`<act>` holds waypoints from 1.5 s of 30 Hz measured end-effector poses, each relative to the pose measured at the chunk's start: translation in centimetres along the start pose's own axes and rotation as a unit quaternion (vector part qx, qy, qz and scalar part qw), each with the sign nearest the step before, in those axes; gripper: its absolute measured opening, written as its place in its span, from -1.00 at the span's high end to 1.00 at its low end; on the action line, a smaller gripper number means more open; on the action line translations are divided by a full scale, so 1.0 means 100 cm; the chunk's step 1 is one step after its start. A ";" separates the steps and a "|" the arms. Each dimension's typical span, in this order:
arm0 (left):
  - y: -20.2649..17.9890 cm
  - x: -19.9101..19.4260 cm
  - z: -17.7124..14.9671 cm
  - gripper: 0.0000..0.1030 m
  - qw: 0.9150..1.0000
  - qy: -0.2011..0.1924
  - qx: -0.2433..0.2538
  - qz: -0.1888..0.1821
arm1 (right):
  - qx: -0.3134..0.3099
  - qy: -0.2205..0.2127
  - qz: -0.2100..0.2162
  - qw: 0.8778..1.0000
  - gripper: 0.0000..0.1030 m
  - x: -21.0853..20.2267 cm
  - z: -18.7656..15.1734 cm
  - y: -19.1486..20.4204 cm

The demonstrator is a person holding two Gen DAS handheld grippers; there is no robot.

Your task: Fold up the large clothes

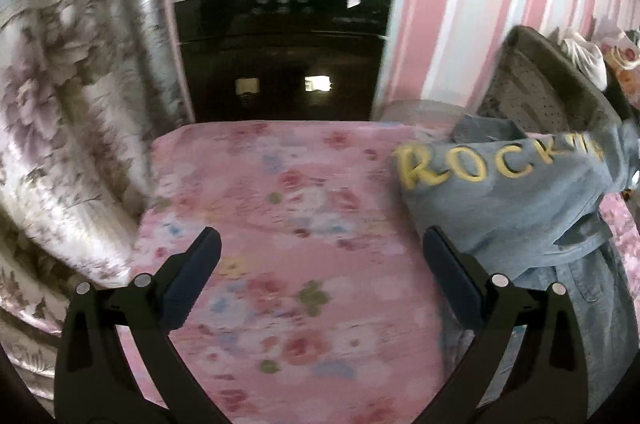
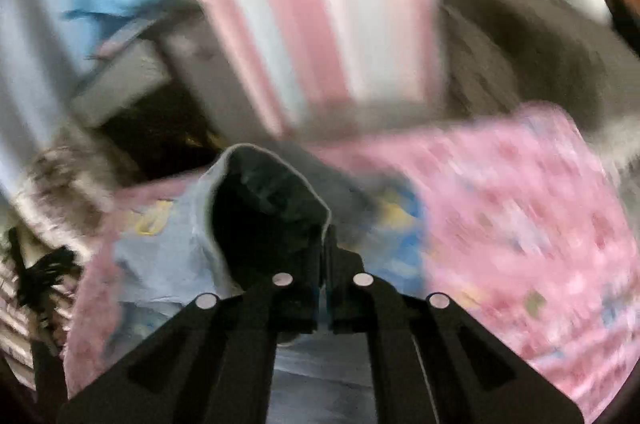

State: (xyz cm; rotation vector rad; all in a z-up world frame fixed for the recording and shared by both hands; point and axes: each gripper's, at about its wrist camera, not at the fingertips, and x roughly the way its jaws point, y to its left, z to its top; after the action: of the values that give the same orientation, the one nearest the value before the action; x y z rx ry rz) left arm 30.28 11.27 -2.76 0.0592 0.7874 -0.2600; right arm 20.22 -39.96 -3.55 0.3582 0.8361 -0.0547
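A pink flowery sheet (image 1: pixel 288 224) covers the bed, and everything here is told from that sheet. The left gripper (image 1: pixel 320 244) hangs over the middle of the sheet with its two black fingers (image 1: pixel 200 264) spread wide apart. Nothing is between them, and they touch nothing. A blue denim jacket (image 1: pixel 520 208) lies on the right part of the sheet, with big yellow letters (image 1: pixel 492 166) sewn on it. The jacket sits just beside the left gripper's right finger, and part of it runs behind that finger. The right gripper (image 2: pixel 323 244) is squeezed tight, with its two fingers pressed together. They pinch a fold of the denim jacket (image 2: pixel 160 256), and the cloth stands up in a loop just past the fingertips. The rest of the jacket lies on the sheet (image 2: pixel 520 224) below that gripper. The right view is very blurry. Past the far edge of the sheet stands a black and silver machine (image 1: pixel 280 24). A flowery curtain (image 1: pixel 72 112) hangs to the left of the sheet, and a pink striped wall (image 1: pixel 460 4) rises behind it.
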 end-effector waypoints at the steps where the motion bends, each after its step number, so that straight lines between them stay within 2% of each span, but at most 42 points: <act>1: -0.008 0.004 0.001 -0.94 1.000 0.004 0.006 -0.001 | 0.014 0.015 0.000 1.000 0.90 0.009 -0.003 -0.016; 3: -0.029 0.013 0.001 -0.94 1.000 0.015 0.020 -0.006 | 0.034 0.044 -0.028 0.998 0.85 0.025 -0.015 -0.047; 5: -0.050 0.020 0.001 -0.94 0.999 0.022 0.035 -0.013 | 0.045 0.043 0.001 0.998 0.84 0.023 -0.022 -0.067; 7: -0.069 0.026 0.002 -0.94 0.998 0.027 0.050 -0.015 | 0.045 0.018 0.011 0.999 0.81 0.008 -0.023 -0.075; 8: -0.080 0.031 0.003 -0.94 0.998 0.030 0.059 -0.016 | 0.039 0.009 0.014 0.999 0.81 0.003 -0.023 -0.073; 12: -0.105 0.044 0.010 -0.94 0.997 0.035 0.070 -0.016 | -0.009 -0.027 0.086 0.996 0.81 -0.012 -0.018 -0.037; 15: -0.111 0.050 0.015 -0.94 0.998 0.035 0.057 -0.021 | -0.038 -0.028 0.117 0.992 0.22 -0.005 -0.015 -0.008; 19: -0.107 0.057 0.021 -0.94 0.998 0.037 0.032 -0.025 | -0.057 -0.021 0.108 0.992 0.19 0.017 -0.009 0.012; 21: -0.104 0.060 0.024 -0.94 0.999 0.039 0.025 -0.026 | -0.053 -0.012 0.116 0.992 0.20 0.021 -0.006 0.012; 25: -0.103 0.064 0.031 -0.94 0.999 0.036 0.020 -0.026 | -0.033 -0.036 0.132 0.990 0.14 0.003 -0.005 0.003; 31: -0.104 0.081 0.036 -0.94 0.998 0.046 0.022 -0.030 | -0.070 -0.020 0.083 0.994 0.14 0.012 -0.010 0.000; 33: -0.107 0.085 0.036 -0.94 0.998 0.050 0.020 -0.034 | -0.075 -0.017 0.081 0.994 0.16 0.023 -0.011 -0.004; 35: -0.110 0.086 0.036 -0.94 0.998 0.052 0.025 -0.035 | -0.080 -0.010 0.092 0.992 0.66 0.029 -0.011 -0.001; 37: -0.111 0.083 0.037 -0.94 0.998 0.048 0.032 -0.030 | -0.084 -0.012 0.097 0.992 0.75 0.022 -0.011 0.005; 39: -0.111 0.075 0.038 -0.94 0.998 0.040 0.039 -0.027 | -0.060 -0.022 0.135 0.989 0.78 0.005 -0.008 0.005; 42: -0.111 0.068 0.040 -0.94 0.998 0.036 0.047 -0.028 | 0.016 -0.025 0.175 0.984 0.79 -0.011 0.003 -0.014; 43: -0.111 0.067 0.041 -0.94 0.998 0.037 0.052 -0.025 | 0.047 -0.015 0.181 0.982 0.79 -0.007 0.008 -0.025; 45: -0.112 0.067 0.040 -0.94 0.997 0.037 0.061 -0.014 | 0.088 0.005 0.149 0.985 0.79 0.013 0.017 -0.046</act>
State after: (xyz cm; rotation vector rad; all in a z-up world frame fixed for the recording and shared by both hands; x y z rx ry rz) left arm 34.75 -1.53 -4.19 0.1729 0.8467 -0.3338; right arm 21.47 -44.71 -4.80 0.6468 0.7822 0.1520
